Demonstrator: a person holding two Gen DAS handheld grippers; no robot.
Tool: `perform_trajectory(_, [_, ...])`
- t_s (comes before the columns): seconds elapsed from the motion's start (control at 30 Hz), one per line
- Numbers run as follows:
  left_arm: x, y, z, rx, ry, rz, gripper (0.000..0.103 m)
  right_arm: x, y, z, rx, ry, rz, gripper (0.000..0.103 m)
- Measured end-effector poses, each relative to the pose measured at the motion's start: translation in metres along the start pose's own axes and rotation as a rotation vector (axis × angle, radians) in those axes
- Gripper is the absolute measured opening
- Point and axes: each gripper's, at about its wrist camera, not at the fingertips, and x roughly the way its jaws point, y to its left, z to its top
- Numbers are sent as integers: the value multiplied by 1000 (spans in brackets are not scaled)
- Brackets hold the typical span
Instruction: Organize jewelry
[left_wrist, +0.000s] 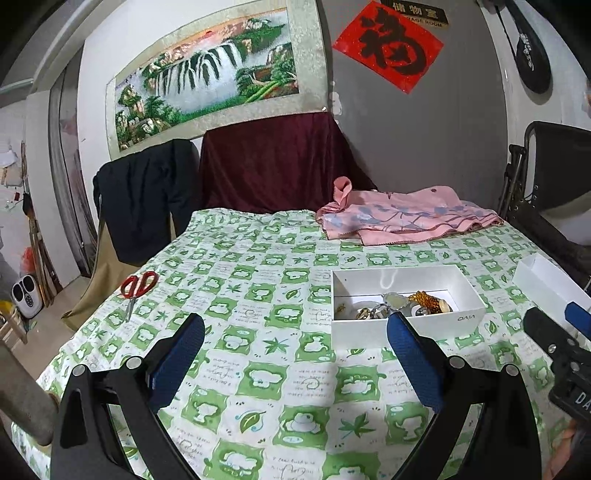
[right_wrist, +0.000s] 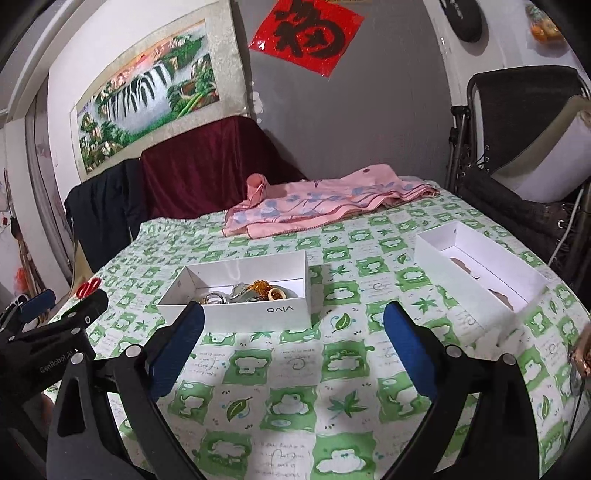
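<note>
A white box (left_wrist: 406, 325) marked "vivo" holds a heap of jewelry (left_wrist: 399, 304): amber beads, bangles, silver pieces. It also shows in the right wrist view (right_wrist: 266, 314), with the jewelry (right_wrist: 247, 291) inside. A second white box (right_wrist: 476, 273), with no jewelry in view inside it, stands to the right, and its corner shows in the left wrist view (left_wrist: 546, 280). My left gripper (left_wrist: 295, 354) is open and empty, just in front and left of the jewelry box. My right gripper (right_wrist: 291, 347) is open and empty, in front of the gap between both boxes.
Red-handled scissors (left_wrist: 135, 290) lie at the table's left edge. A pink towel (left_wrist: 402, 218) lies at the back of the green-checked tablecloth (left_wrist: 266, 369). A dark red draped chair (left_wrist: 273, 162) and a black folding chair (right_wrist: 524, 147) stand behind and to the right.
</note>
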Motion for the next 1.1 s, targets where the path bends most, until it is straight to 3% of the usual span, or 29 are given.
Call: perform_trajectory(1.1, [1, 0, -8, 3, 32, 10, 97, 4, 7, -4, -22, 34, 30, 96])
